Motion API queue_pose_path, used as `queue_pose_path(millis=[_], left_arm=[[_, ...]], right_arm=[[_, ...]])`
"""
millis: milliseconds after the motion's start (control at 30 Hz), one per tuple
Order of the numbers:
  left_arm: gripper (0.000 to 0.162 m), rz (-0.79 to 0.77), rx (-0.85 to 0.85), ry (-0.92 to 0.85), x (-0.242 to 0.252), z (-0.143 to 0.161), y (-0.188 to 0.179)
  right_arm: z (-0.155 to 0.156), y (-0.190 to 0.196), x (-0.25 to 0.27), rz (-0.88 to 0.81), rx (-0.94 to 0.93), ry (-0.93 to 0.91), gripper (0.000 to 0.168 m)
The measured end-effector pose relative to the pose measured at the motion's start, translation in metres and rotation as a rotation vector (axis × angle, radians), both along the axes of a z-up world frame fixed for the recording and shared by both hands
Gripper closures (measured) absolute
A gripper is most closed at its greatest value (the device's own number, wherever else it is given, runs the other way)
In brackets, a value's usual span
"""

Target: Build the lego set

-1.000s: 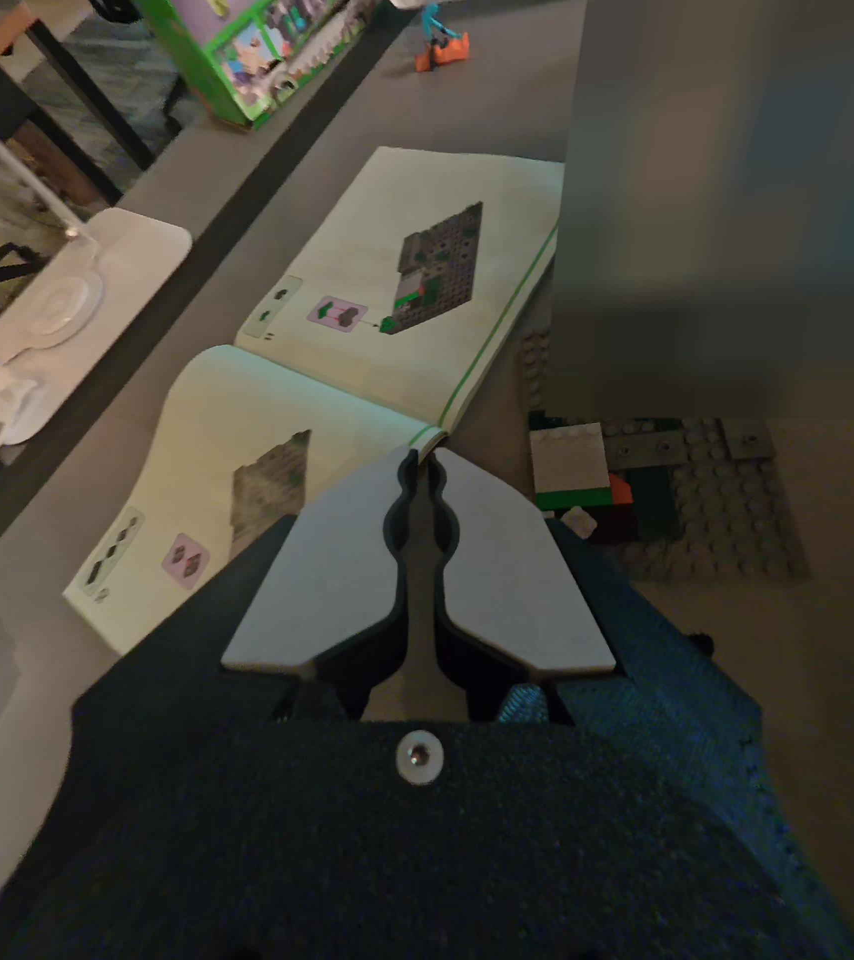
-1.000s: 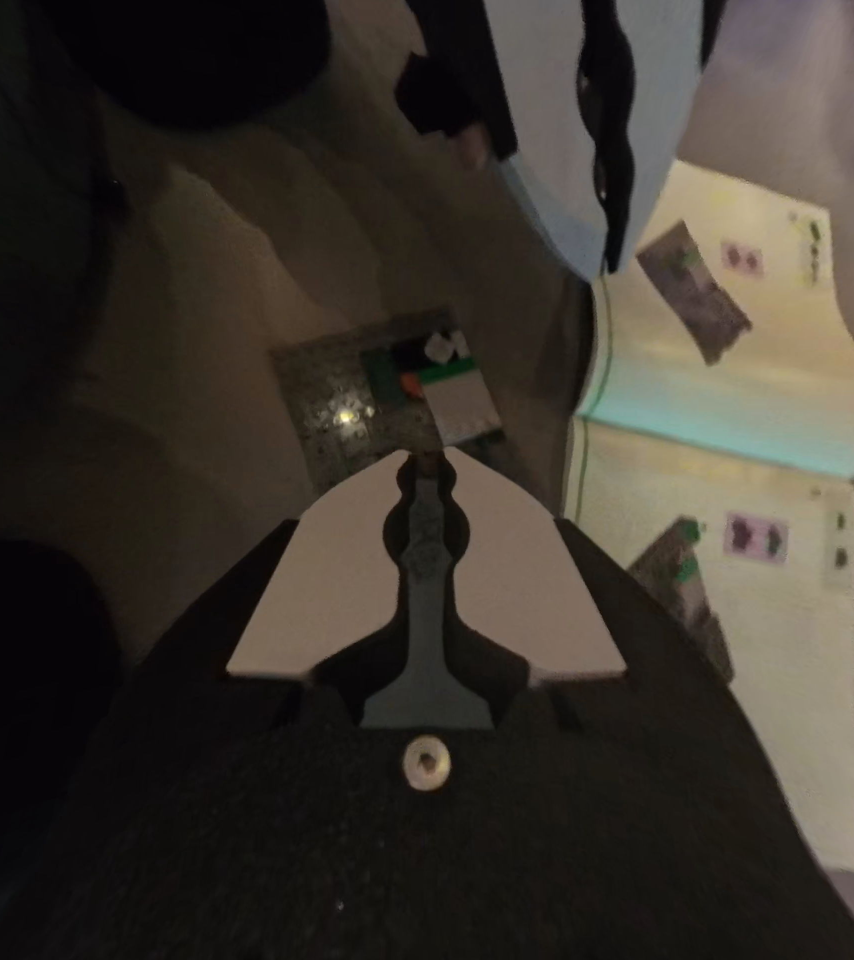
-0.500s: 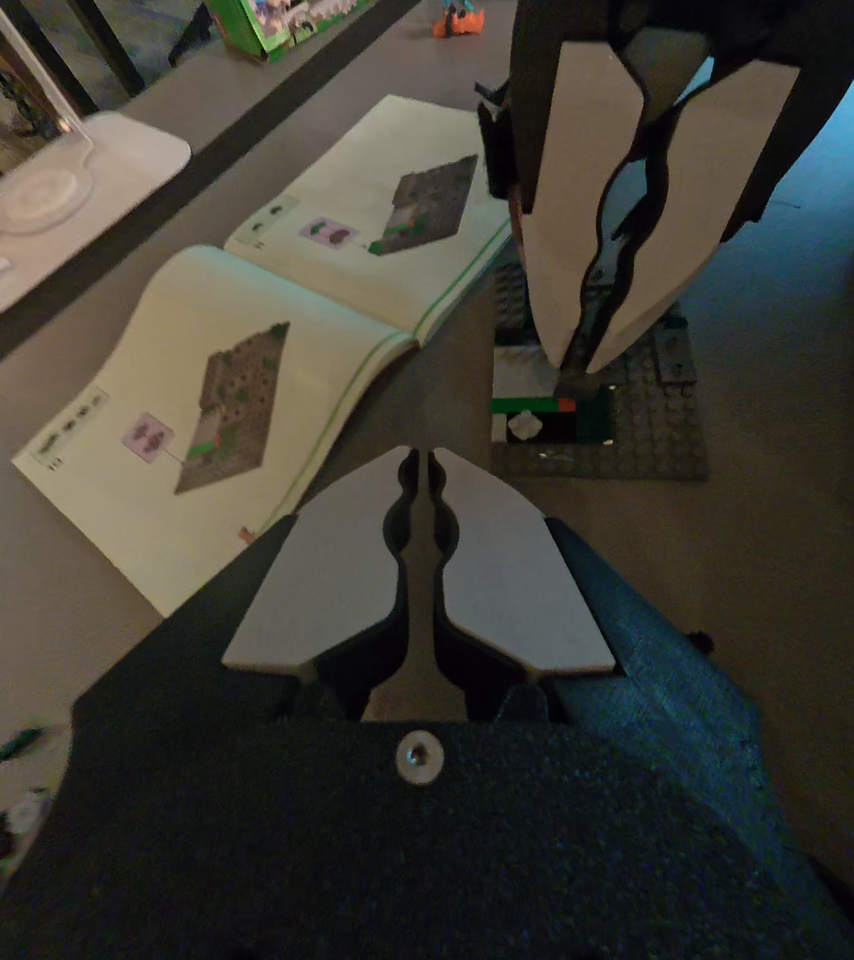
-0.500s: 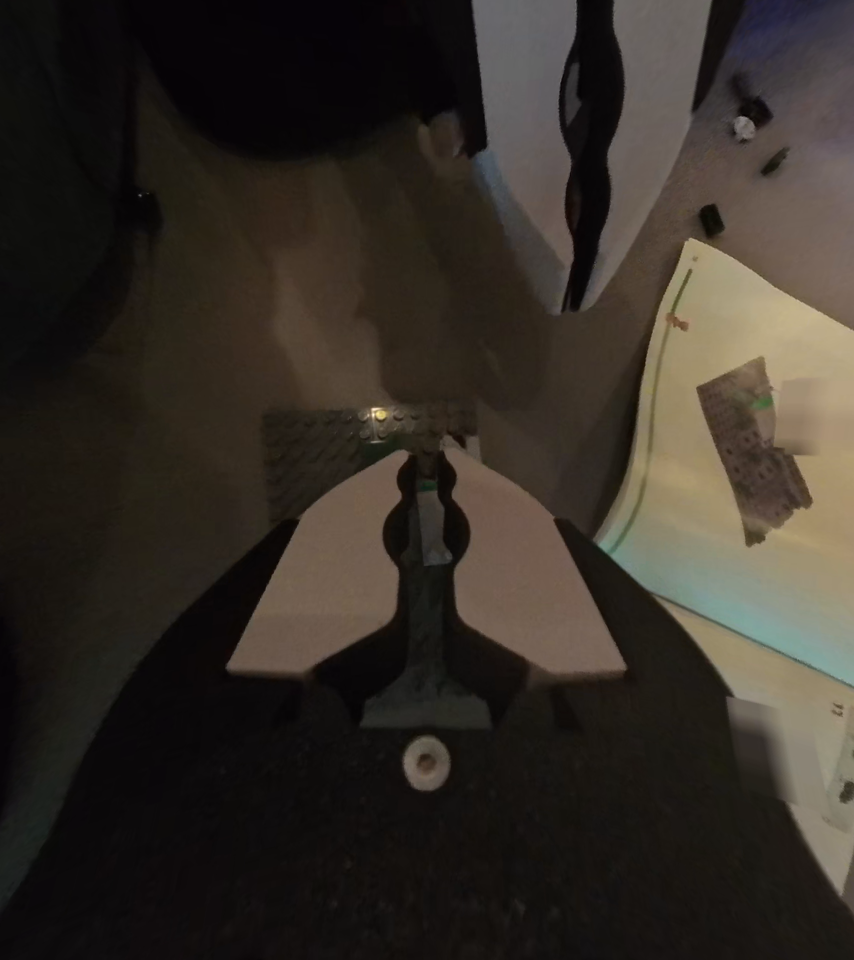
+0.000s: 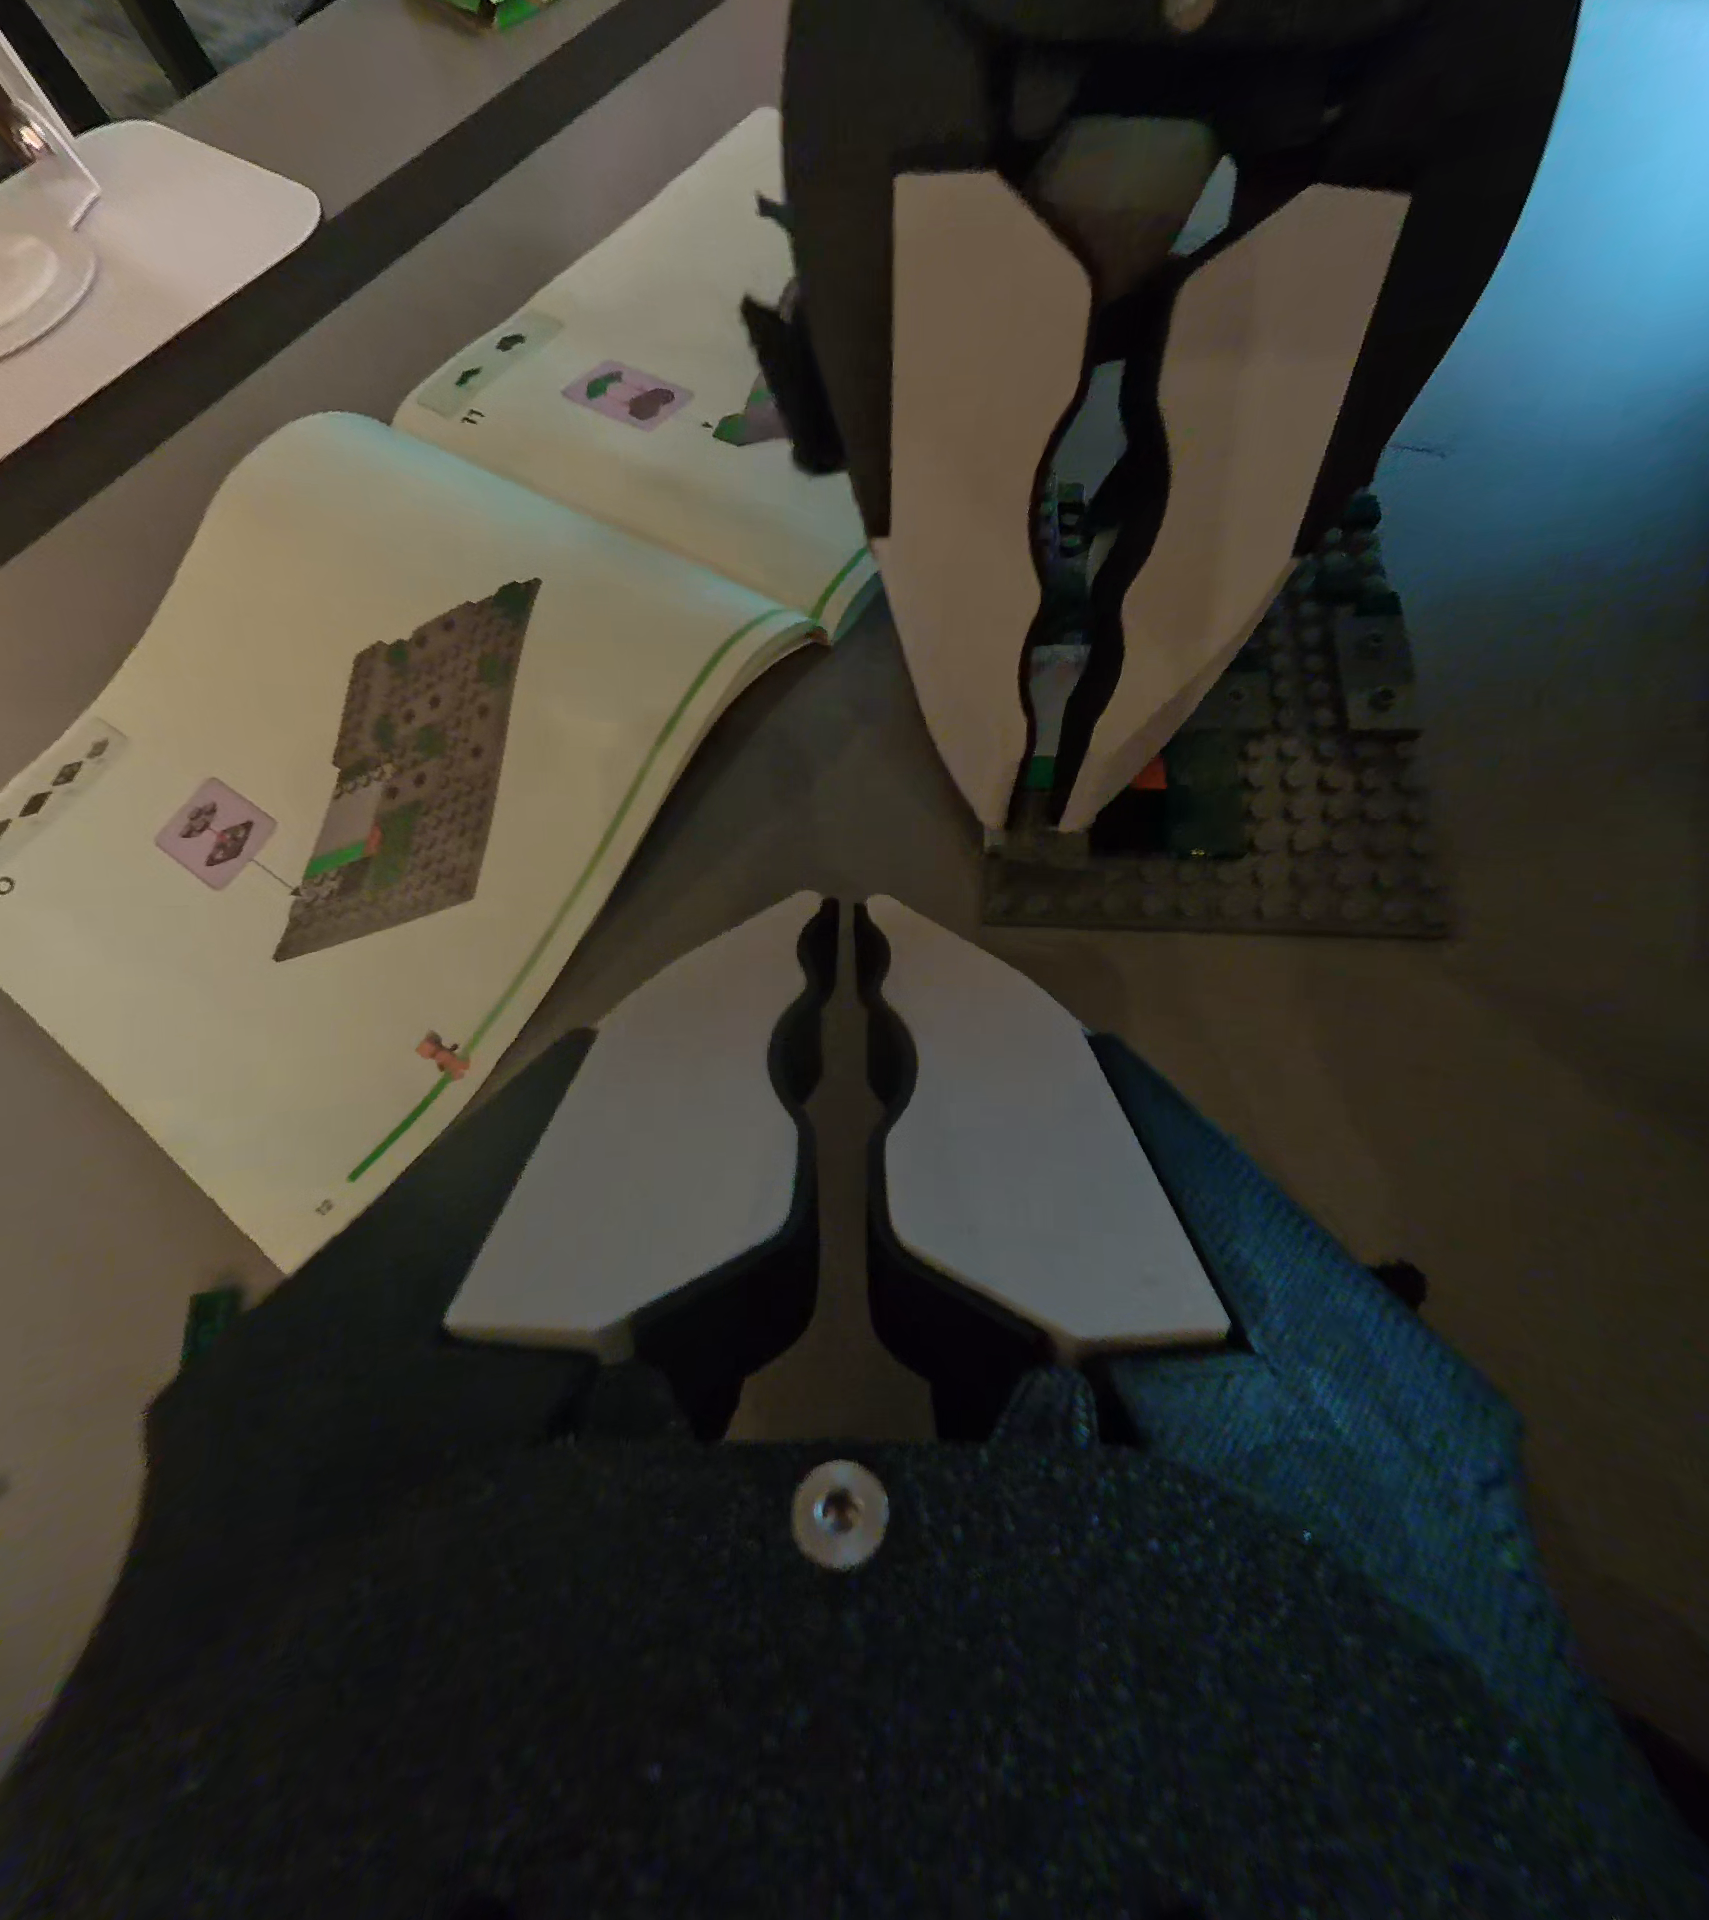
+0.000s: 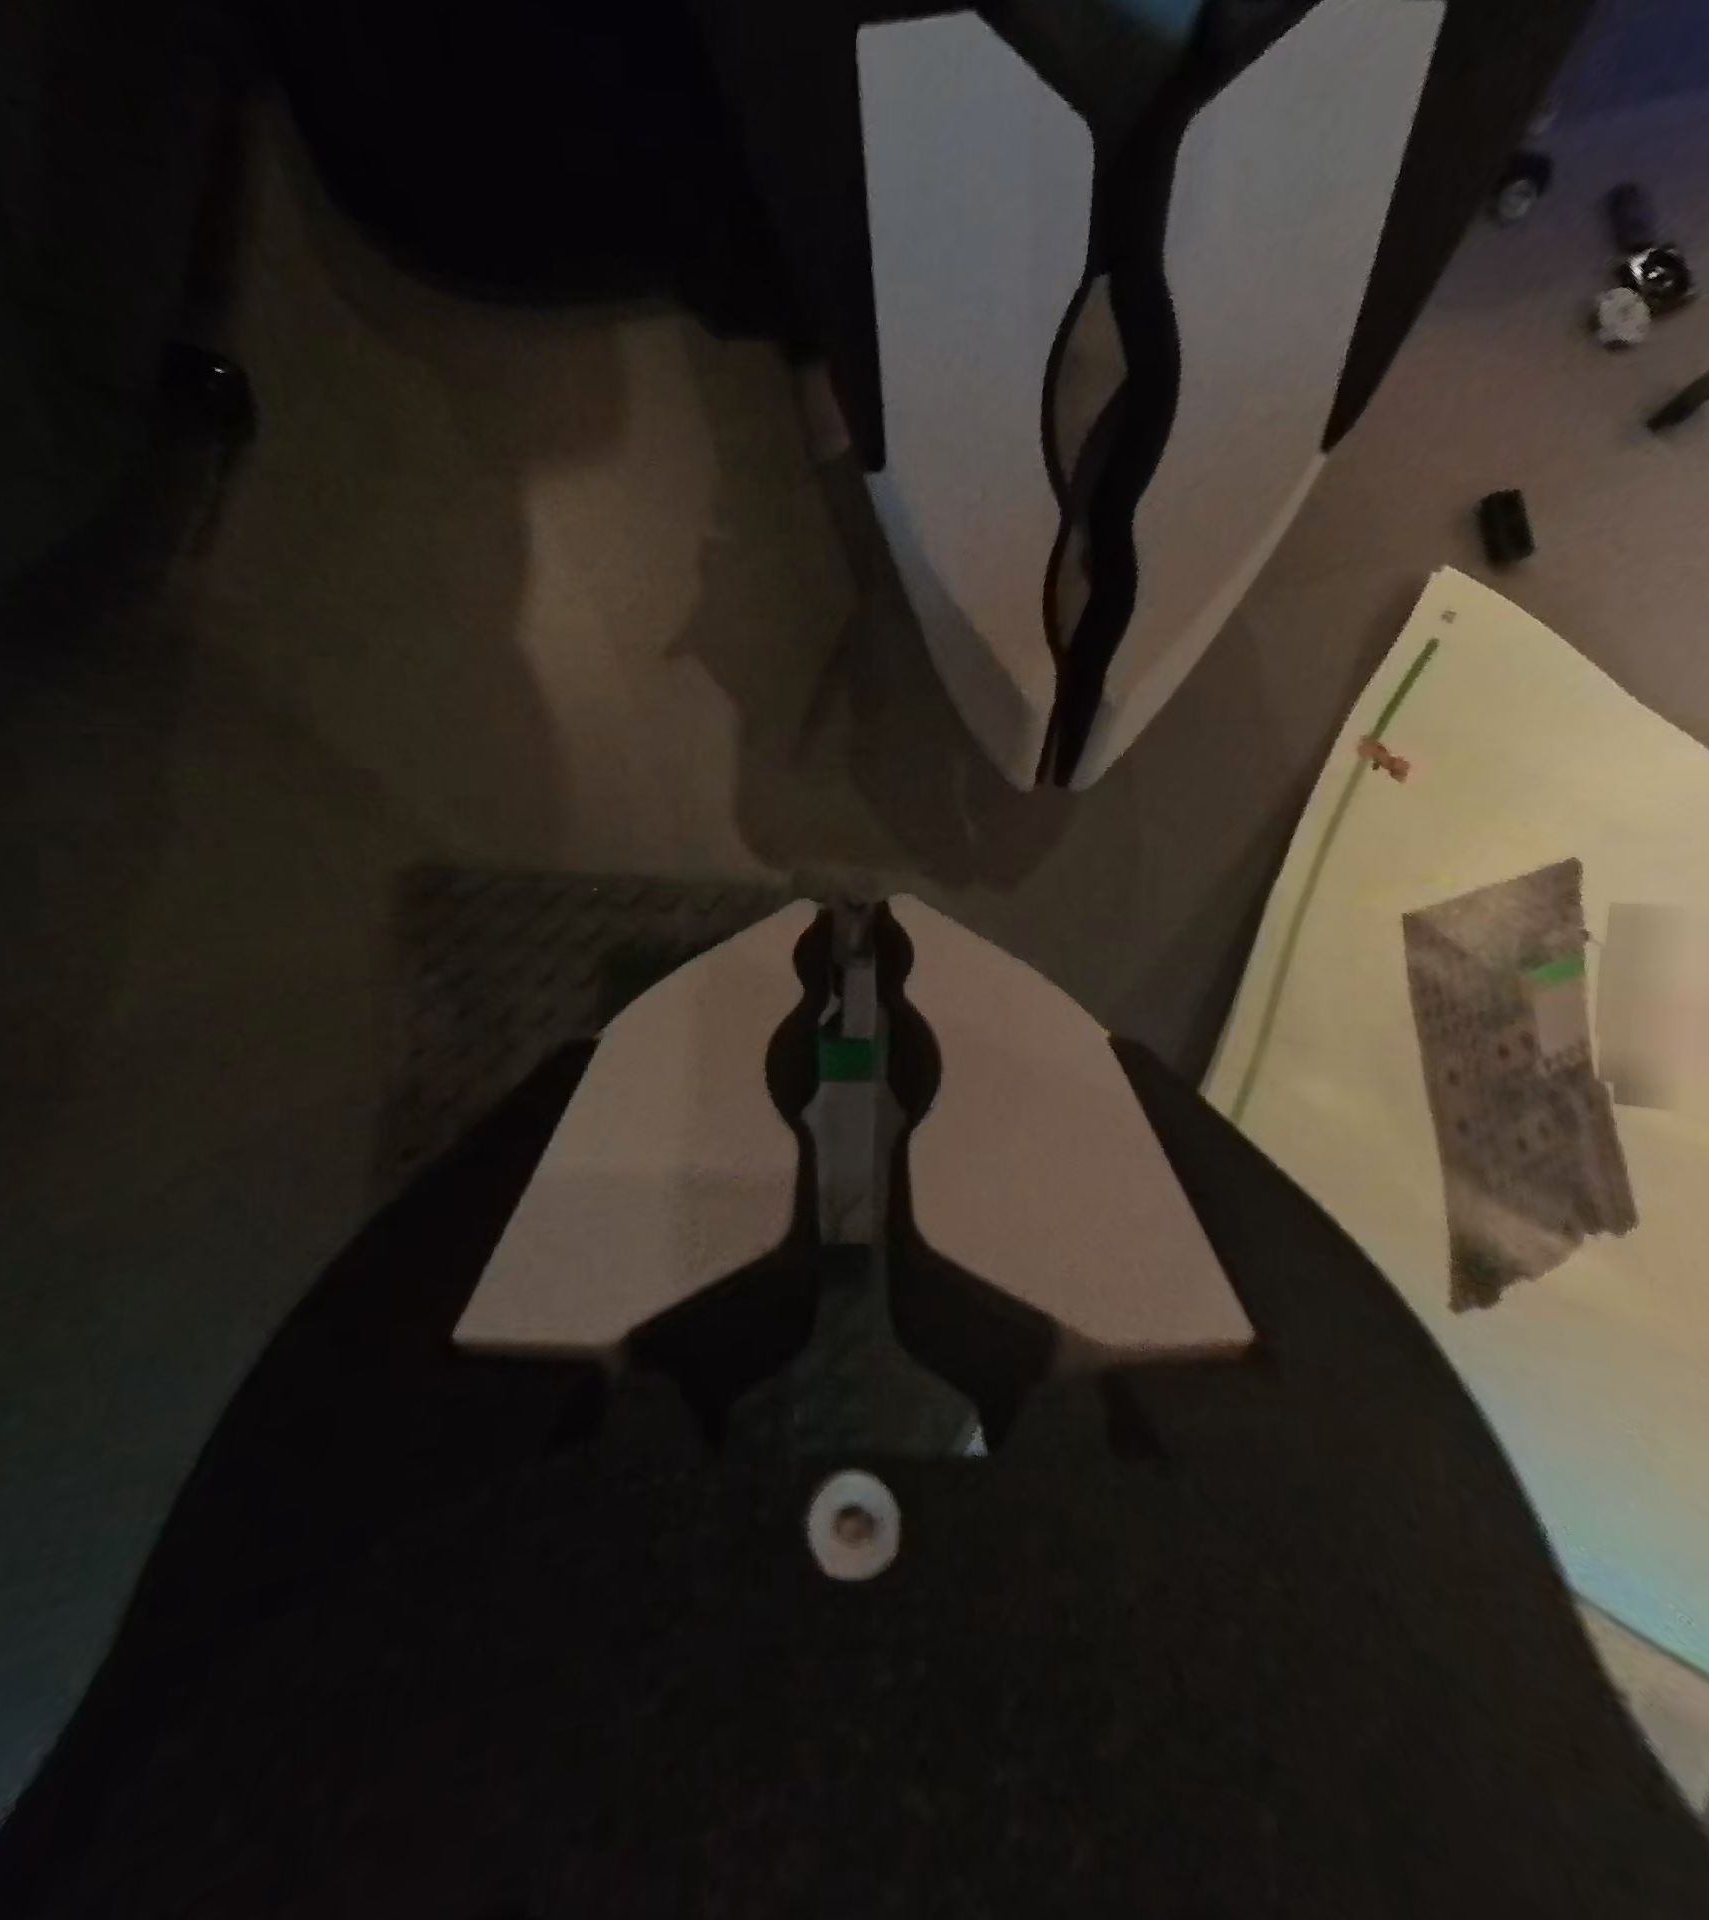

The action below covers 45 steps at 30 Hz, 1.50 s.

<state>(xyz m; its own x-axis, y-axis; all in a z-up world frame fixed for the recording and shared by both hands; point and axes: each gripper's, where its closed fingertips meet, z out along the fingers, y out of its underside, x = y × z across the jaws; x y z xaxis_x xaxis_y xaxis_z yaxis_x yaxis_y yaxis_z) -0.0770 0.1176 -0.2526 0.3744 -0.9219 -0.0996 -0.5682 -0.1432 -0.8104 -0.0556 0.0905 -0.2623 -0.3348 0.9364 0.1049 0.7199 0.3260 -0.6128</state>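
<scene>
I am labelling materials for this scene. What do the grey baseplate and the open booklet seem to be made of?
The grey baseplate looks like moulded plastic with a low sheen: regular rows of studs, crisp straight edges. The open booklet looks like smooth printed paper: its pages curve up from the fold, with colour printing. Whether the paper is coated I cannot tell.

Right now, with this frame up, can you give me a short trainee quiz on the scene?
1. True or false: the booklet lies closed.
2. Where do the right gripper tips point? A: onto the booklet. B: down at the baseplate, near its corner by the booklet. C: up, away from the table.
3. Which gripper sits short of the baseplate, over the table?

Key: 1 false, it lies open. 2 B. 3 the left gripper.
</scene>
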Motion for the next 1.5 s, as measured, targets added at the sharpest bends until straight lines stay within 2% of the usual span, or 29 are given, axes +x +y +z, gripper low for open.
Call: queue_pose_path(millis=[833,1200,1500], left_arm=[[0.160,-0.010,-0.020,0.004,0.000,-0.005,-0.001],[0.160,-0.042,-0.024,-0.001,0.005,0.003,-0.010],[0.162,0.008,0.000,0.052,-0.004,0.022,-0.013]], right_arm=[[-0.011,0.002,-0.001,0.055,-0.062,-0.057,0.157],[-0.005,0.002,0.009,-0.068,-0.054,-0.018,0.155],[0.000,0.000,0.011,-0.167,-0.016,0.045,0.155]])
